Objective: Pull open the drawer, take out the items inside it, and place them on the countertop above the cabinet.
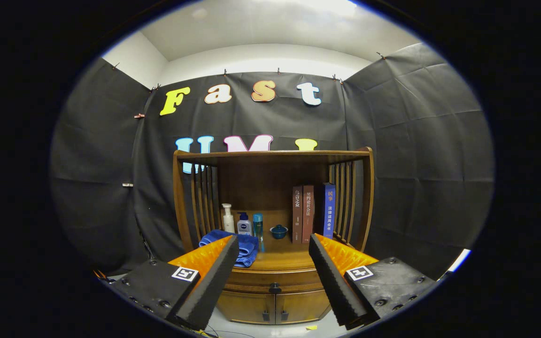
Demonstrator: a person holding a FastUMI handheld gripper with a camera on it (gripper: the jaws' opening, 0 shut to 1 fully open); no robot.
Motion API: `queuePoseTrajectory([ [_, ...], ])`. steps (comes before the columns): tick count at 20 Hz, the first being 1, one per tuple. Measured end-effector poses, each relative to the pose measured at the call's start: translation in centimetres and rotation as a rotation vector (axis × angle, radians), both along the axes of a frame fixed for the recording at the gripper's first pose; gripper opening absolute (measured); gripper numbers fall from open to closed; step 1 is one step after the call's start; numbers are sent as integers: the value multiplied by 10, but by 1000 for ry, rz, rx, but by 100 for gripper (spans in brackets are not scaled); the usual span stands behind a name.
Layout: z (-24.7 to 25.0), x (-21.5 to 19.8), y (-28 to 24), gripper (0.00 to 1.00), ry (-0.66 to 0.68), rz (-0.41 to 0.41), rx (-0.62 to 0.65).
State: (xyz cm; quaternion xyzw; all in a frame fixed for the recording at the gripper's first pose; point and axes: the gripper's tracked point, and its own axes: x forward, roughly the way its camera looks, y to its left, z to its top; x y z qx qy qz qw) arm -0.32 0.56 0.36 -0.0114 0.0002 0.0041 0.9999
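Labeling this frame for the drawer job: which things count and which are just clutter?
Job:
- drawer, shut, knob between and beyond the open tongs
- countertop

Clutter:
- blue cloth on the countertop
- three bottles
- small blue bowl
- three books
- lower cabinet doors

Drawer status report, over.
Gripper open, empty, short of the cabinet. Drawer shut, knob between the fingers, ahead. Blue towel on countertop, nothing blocking.
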Motion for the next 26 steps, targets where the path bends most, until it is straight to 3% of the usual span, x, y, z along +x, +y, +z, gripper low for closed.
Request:
queuePoseTrajectory([
  [13, -31, 14, 7, 99, 50, 17, 14],
  [21, -116, 52, 7, 99, 169, 28, 23],
  [26, -190, 86, -1, 99, 310, 1, 55],
])
